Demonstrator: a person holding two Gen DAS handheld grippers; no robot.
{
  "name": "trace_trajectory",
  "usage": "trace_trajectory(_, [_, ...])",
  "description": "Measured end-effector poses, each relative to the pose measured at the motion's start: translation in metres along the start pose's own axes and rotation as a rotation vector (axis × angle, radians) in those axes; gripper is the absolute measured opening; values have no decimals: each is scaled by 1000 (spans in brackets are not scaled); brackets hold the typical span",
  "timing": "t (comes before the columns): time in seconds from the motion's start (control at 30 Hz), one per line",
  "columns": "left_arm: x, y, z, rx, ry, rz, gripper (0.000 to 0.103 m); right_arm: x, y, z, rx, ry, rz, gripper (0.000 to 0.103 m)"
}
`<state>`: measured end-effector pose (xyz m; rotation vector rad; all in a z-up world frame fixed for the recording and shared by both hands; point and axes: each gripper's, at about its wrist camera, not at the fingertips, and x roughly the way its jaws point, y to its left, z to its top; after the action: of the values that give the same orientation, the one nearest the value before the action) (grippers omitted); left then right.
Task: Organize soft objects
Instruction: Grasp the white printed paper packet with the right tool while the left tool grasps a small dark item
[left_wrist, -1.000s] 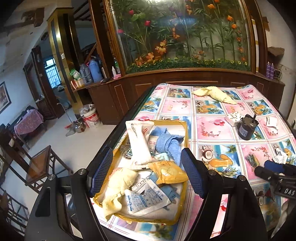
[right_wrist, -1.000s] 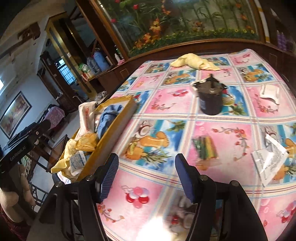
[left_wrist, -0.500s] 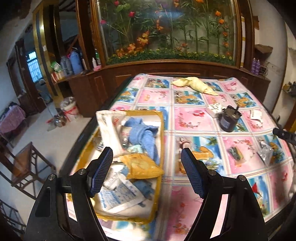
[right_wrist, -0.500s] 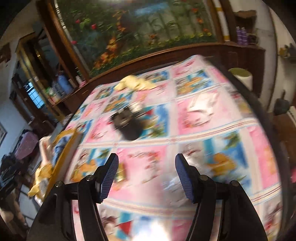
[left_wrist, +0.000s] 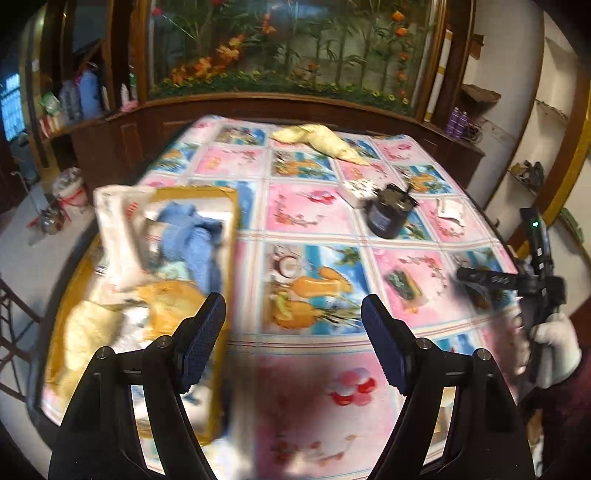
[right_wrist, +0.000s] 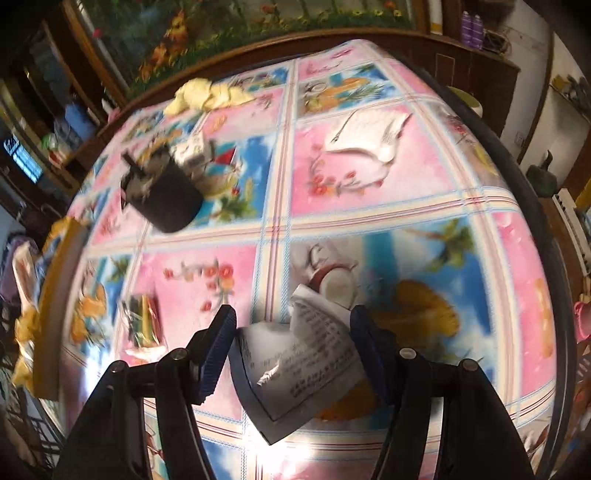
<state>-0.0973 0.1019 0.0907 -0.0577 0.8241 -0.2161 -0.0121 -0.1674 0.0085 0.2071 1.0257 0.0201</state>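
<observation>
A yellow tray (left_wrist: 227, 236) at the table's left holds a blue cloth (left_wrist: 195, 236), a white bag (left_wrist: 118, 229), an orange packet (left_wrist: 173, 295) and a pale yellow cloth (left_wrist: 88, 332). My left gripper (left_wrist: 293, 343) is open and empty above the table, just right of the tray. My right gripper (right_wrist: 293, 350) is open, its fingers on either side of a crumpled white printed packet (right_wrist: 303, 358) that lies on the tablecloth. A small dark green packet (left_wrist: 402, 284) (right_wrist: 142, 321), a white packet (right_wrist: 369, 136) and a yellow cloth (left_wrist: 321, 136) (right_wrist: 203, 96) lie loose on the table.
A black cylindrical jar (left_wrist: 388, 214) (right_wrist: 162, 195) stands mid-table beside a small white box (right_wrist: 194, 151). The table's right edge (right_wrist: 550, 258) is close to my right gripper. A wooden cabinet with a flower panel (left_wrist: 295, 103) runs behind the table. My right gripper's body (left_wrist: 532, 280) shows at the right.
My left gripper has swung right, off the tray and over the tablecloth. My right gripper has moved right and down, so the white printed packet now lies between its fingers.
</observation>
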Motion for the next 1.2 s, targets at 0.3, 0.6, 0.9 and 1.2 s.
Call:
trace_trajectory(0.3, [71,-50,4,5,162,-141,77,-36,-6,-19,-15,-94,77,69])
trace_trajectory(0.6, [147,-101,20,50,219,-130,77,-28,-34,-37,161,-17,194,69])
trace_trajectory(0.9, [147,-109,12,222,179,-142,24,-17,6,-29,69,-25,150,69])
trace_trajectory(1.2, [102,-72,7,105,134,-213,14,-5,60,-44,-166,-60,-88,61])
